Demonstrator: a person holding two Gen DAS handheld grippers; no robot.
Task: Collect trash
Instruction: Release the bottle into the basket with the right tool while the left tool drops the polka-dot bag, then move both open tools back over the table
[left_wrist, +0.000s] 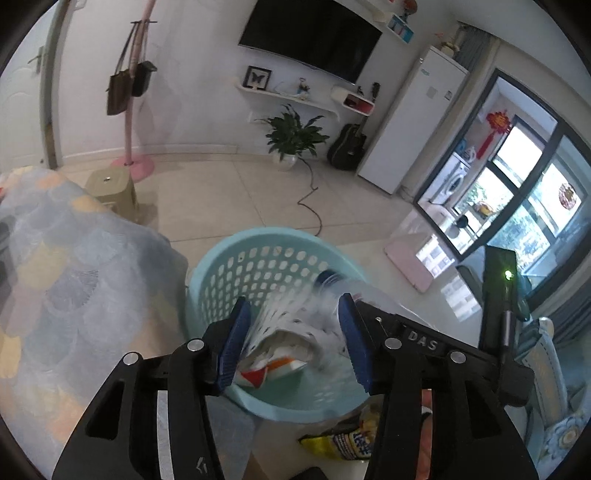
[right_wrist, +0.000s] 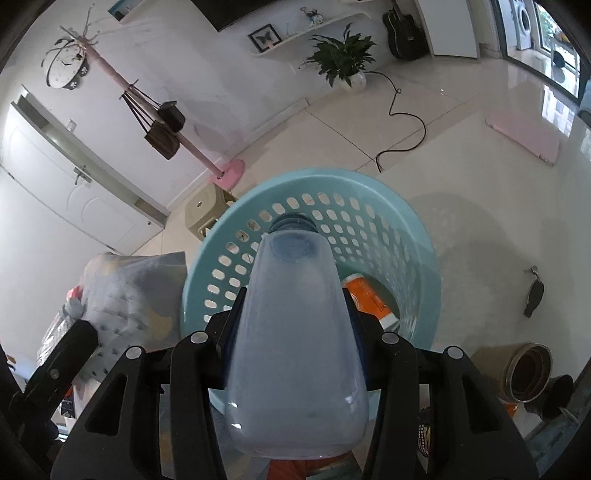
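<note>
Left gripper (left_wrist: 293, 339): jaws parted, nothing pinched, above basket (left_wrist: 221, 258) holding paper scraps (left_wrist: 273, 369).
Right gripper (right_wrist: 293, 328): clamped on plastic bottle (right_wrist: 295, 332), neck over basket.
Handling: probably light, thin-walled, slick, crushable; best gripped mid-body.

Left gripper (left_wrist: 293, 341): black angular finger arms with triangular cut-outs, round silver screw heads, ribbed blue pads (left_wrist: 236, 343) and raised "DAS" lettering on one arm. Right gripper (right_wrist: 293, 332): the same black arms, silver screws and blue pads, with a green indicator light on its black housing.
</note>
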